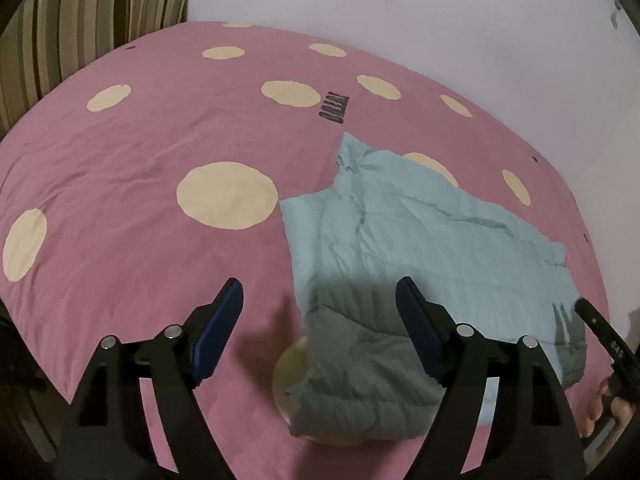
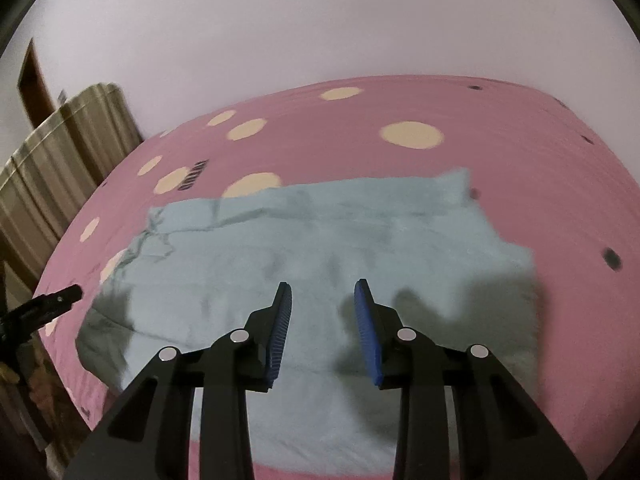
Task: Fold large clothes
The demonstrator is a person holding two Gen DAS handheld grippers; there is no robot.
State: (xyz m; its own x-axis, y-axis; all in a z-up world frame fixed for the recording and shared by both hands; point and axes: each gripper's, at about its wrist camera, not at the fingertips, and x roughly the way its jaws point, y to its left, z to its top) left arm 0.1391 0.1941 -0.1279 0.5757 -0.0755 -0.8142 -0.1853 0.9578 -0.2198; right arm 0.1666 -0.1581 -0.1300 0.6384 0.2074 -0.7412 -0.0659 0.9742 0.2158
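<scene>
Left wrist view: the left tool has its jaws spread wide, with nothing between the blue pads; it hangs above the near edge of a pale blue-green padded jacket, not touching it. The jacket lies folded and rumpled on a bed covered by a pink sheet with cream dots, to the right of the middle of the bed, its near part in the shadow of the tool. At the right edge the tip of the right tool shows beside the jacket, with the fingers of a hand gripping its handle. A striped curtain hangs at the upper left, and a plain pale wall stands behind the bed.

Right wrist view: the right tool has its jaws part open with a narrow gap, empty, above the jacket, which spreads wide across the pink sheet. The picture is a little blurred. The left tool's black tip shows at the left edge, near the jacket's left side. The curtain and a strip of brown wood stand at the left, against the wall.
</scene>
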